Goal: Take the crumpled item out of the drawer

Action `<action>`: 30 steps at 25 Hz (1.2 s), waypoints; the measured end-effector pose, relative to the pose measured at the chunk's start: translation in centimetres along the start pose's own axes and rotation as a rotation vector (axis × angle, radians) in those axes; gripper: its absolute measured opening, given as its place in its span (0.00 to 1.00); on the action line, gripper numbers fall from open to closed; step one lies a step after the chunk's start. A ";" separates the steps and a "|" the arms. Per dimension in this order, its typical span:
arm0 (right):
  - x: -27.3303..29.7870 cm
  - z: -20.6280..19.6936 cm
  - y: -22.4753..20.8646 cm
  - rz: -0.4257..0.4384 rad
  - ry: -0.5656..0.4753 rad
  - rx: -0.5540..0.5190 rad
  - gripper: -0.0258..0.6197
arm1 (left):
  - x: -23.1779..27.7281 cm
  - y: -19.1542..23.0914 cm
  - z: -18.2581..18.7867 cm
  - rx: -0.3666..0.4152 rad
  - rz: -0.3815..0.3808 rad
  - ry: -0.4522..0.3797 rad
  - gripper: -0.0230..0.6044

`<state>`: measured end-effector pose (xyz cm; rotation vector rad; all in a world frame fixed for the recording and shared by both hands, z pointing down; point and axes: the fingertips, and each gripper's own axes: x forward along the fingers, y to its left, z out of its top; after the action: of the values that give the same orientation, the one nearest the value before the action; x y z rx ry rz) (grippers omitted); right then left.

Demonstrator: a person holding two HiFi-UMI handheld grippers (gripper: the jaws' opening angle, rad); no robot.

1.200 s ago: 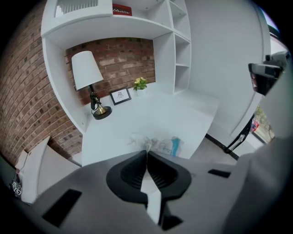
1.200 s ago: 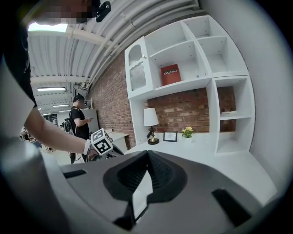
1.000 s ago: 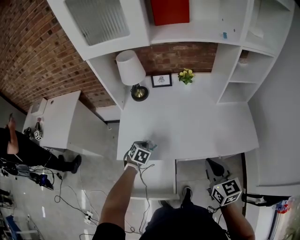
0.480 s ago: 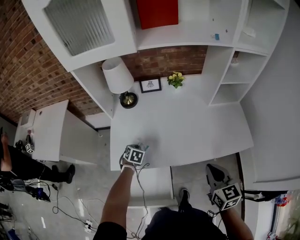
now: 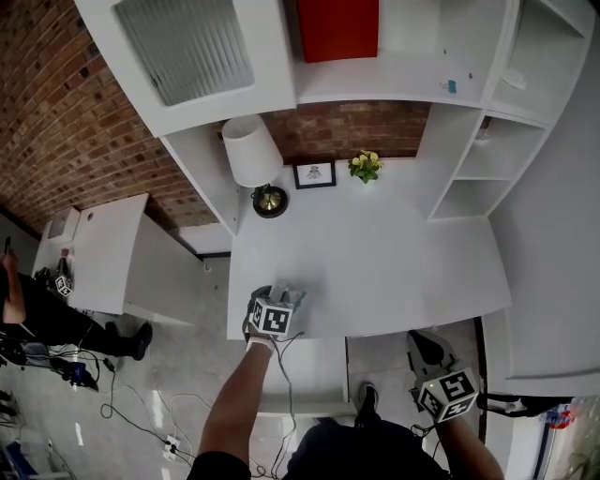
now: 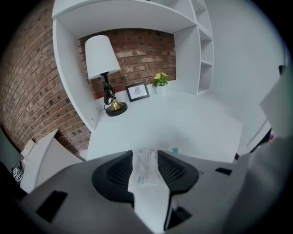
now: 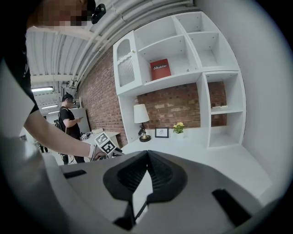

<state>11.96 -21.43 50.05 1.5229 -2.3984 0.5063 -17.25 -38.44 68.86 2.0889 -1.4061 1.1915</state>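
Note:
The crumpled item [image 6: 146,170], a clear plastic wrapper, lies between the jaws of my left gripper [image 6: 145,153], over the front left edge of the white desk [image 5: 375,253]. Those jaws are opening and stand apart with a gap on either side of the wrapper. In the head view the wrapper [image 5: 291,296] shows just ahead of the left gripper [image 5: 281,302]. My right gripper [image 5: 421,339] hangs low in front of the desk at the right, shut with nothing in it; its jaws [image 7: 147,153] meet. A white drawer unit [image 5: 314,370] sits under the desk edge, its inside hidden.
A white lamp [image 5: 251,155], a small picture frame [image 5: 315,174] and a yellow flower pot [image 5: 364,166] stand at the desk's back. Shelves with a red box [image 5: 337,28] rise above. A second white table [image 5: 103,244], a person [image 5: 37,314] and floor cables [image 5: 141,412] are at left.
The head view has swayed a little. My left gripper stays at the desk's front left edge with the wrapper. The right gripper has hardly moved.

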 end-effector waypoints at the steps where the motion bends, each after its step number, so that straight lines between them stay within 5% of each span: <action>1: 0.1 0.2 0.2 0.008 -0.005 -0.003 0.04 | -0.6 0.1 0.3 -0.003 0.004 -0.017 0.28; 30: -1.1 8.2 4.7 0.153 -0.218 -0.100 0.04 | -33.2 -2.0 6.7 -0.262 0.057 -0.708 0.28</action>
<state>7.95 -22.13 41.45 1.4249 -2.6764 0.2565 -17.51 -22.71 38.83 2.3837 -1.7911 0.2330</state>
